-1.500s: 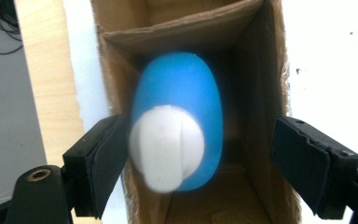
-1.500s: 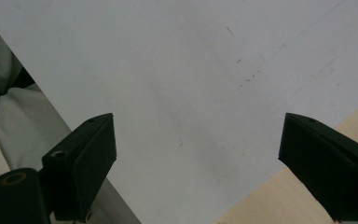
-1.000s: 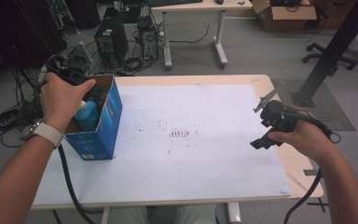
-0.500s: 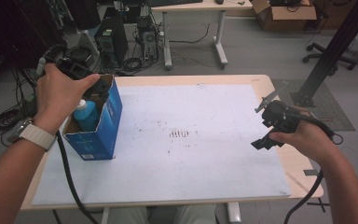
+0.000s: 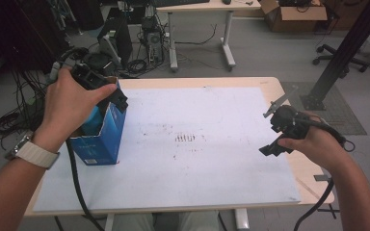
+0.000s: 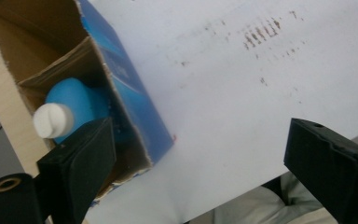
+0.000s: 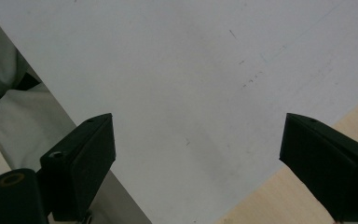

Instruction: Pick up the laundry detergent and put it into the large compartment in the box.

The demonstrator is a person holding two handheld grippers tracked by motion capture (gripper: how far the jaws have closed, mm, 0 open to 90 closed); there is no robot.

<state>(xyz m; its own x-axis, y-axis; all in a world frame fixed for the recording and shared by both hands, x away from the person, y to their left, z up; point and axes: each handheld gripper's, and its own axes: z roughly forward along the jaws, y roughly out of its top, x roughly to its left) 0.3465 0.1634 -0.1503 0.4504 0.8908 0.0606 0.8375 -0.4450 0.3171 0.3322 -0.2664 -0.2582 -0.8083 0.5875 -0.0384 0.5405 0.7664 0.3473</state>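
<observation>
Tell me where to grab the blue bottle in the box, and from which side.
Grip the blue bottle at its white cap and neck, probably coming straight down through the open top of the blue box. The cardboard walls and divider close off its sides, and only the capped end is exposed.

A grey floor [image 5: 270, 53] is seen behind the table [image 5: 197, 83]. A second desk [image 5: 207, 6], a cardboard box [image 5: 294, 8] and tangled cables [image 5: 5, 122] are placed there.

Light wooden table [image 5: 289, 98] under a white sheet [image 5: 212, 110] covering nearly all of it. On the sheet, dark smudges [image 5: 187, 138] near its middle; open blue box [image 5: 101, 139] upright near its left edge.
</observation>
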